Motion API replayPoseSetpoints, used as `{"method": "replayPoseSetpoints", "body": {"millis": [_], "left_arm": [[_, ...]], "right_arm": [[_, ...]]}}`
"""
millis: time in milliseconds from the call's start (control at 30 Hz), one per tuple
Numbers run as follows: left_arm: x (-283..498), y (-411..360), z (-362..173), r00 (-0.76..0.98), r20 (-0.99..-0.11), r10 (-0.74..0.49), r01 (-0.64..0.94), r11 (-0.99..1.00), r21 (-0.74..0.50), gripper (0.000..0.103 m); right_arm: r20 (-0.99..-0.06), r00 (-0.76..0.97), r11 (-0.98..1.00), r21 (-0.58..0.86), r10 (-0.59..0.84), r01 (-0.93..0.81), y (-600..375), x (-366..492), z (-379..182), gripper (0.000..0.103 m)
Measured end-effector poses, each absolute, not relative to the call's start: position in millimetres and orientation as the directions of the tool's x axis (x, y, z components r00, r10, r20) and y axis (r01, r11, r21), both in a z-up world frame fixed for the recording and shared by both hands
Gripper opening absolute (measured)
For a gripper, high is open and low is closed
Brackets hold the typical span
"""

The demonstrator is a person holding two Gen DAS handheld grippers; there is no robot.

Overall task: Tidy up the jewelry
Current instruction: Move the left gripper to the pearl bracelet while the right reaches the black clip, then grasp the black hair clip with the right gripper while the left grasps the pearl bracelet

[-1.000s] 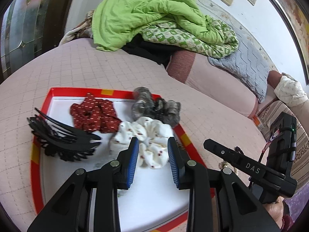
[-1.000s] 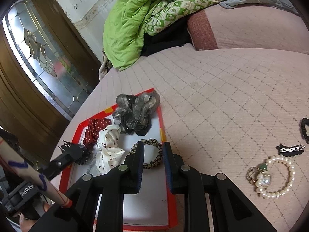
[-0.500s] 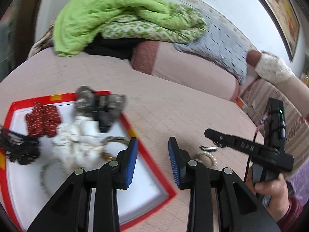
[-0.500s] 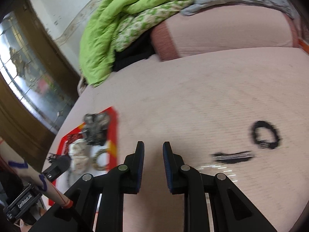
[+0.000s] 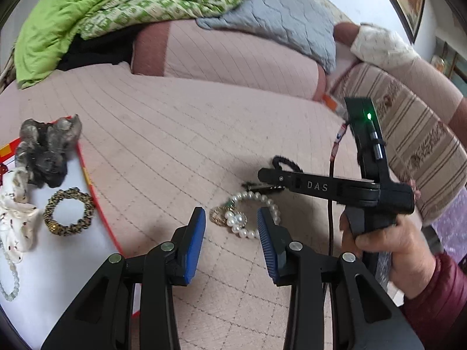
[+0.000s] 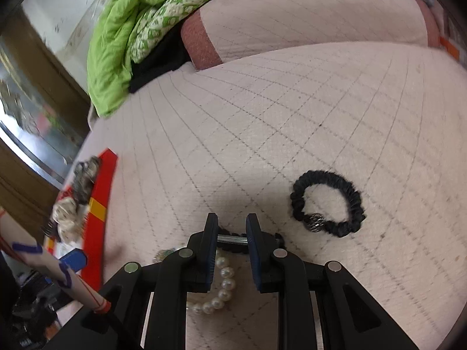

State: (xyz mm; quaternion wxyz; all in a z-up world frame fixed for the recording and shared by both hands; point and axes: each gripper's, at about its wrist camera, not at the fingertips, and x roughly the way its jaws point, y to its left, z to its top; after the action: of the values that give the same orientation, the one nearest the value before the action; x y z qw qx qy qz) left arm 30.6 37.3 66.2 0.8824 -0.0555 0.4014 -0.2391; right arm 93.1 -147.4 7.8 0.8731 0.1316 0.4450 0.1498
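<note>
A pearl bracelet (image 5: 254, 201) with a gold charm lies on the pink quilted bed. My left gripper (image 5: 230, 227) hovers over it, and its jaws are opening, with the bracelet's near edge between the tips and untouched. A black hair clip (image 6: 232, 239) with a silver bar lies just past the bracelet. My right gripper (image 6: 232, 229) stands over it with its jaws narrowly apart and the bar in the gap. No grip on the clip shows. A black scrunchie (image 6: 327, 204) with a bead lies to the right. The red-rimmed tray (image 5: 87, 169) sits at the left.
The tray holds a grey scrunchie (image 5: 46, 148), a leopard hair tie (image 5: 68, 215), a white scrunchie (image 5: 14, 218) and a bead string (image 5: 11, 277). A green quilt (image 5: 102, 8) and a pink pillow (image 5: 233, 55) lie behind. A striped cushion (image 5: 414, 134) borders the right.
Both grippers swung right, from over the tray to the loose jewelry on the bed. The left jaws stand a little wider. The right gripper now straddles the hair clip.
</note>
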Motion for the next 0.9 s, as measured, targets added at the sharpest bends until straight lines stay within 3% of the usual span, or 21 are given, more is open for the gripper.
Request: {"method": "replayPoseSetpoints", "body": {"millis": [67, 167, 333, 633, 767, 900], "left_arm": [[30.6, 37.4, 64.7, 0.561, -0.683, -0.468, 0.373, 0.879, -0.295, 0.037], [31.4, 39.5, 64.6, 0.565, -0.679, -0.469, 0.361, 0.881, -0.307, 0.039], [33.8, 37.4, 63.0, 0.554, -0.685, -0.473, 0.363, 0.878, -0.312, 0.039], [32.6, -0.5, 48.0, 0.459, -0.736, -0.497, 0.467, 0.84, -0.276, 0.039], [28.5, -17.7, 42.8, 0.416, -0.748, -0.516, 0.527, 0.808, -0.264, 0.039], [25.2, -35.7, 42.3, 0.41, -0.739, -0.536, 0.578, 0.779, -0.244, 0.039]], "right_arm": [[-0.769, 0.55, 0.944, 0.299, 0.325, -0.141, -150.5, 93.1, 2.9, 0.023], [-0.78, 0.491, 0.92, 0.359, 0.387, -0.155, -162.7, 93.5, -1.0, 0.025], [-0.818, 0.417, 0.916, 0.329, 0.397, -0.228, -159.7, 76.2, 1.6, 0.025], [-0.836, 0.455, 0.938, 0.183, 0.306, -0.295, -145.2, 71.3, -0.5, 0.025], [-0.852, 0.456, 0.955, 0.153, 0.257, -0.253, -150.9, 71.9, 2.9, 0.015], [-0.857, 0.458, 0.968, 0.173, 0.238, -0.18, -172.1, 71.0, 3.3, 0.014]]}}
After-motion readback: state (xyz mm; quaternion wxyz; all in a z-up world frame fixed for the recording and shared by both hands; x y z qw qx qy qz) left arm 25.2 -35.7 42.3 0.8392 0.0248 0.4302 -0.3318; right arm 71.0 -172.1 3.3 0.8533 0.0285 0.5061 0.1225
